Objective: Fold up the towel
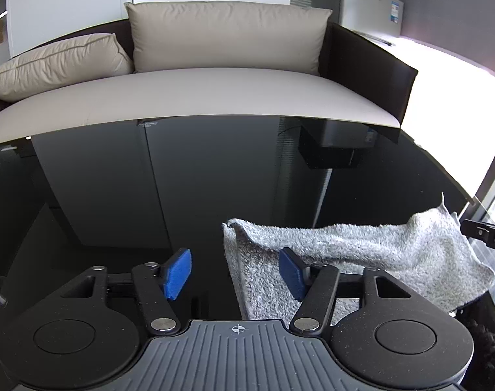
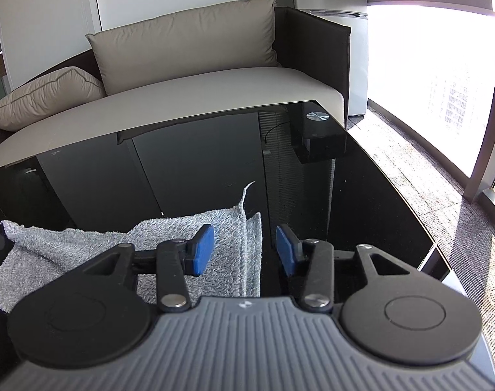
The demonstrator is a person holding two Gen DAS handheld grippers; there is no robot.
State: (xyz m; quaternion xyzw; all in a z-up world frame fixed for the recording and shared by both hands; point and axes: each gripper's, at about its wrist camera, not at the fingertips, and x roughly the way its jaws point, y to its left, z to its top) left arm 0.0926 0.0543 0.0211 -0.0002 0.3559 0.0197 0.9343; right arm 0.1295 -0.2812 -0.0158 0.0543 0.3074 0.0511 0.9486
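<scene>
Grey fluffy terry towel (image 1: 361, 254) lies partly folded on the glossy black glass bench (image 1: 149, 195), near edge, between my two grippers. My left gripper (image 1: 236, 273) has its blue-padded fingers (image 1: 177, 273) spread, empty, over the towel's left edge. My right gripper (image 2: 244, 249) is likewise spread, empty, over the towel's right edge. Beige cushioned sofa (image 1: 215, 91) sits far behind.

Blown-out daylight from right window (image 2: 426, 75), glossy table (image 2: 361, 202) reflections, fisheye-curved edges, sharp focus
</scene>
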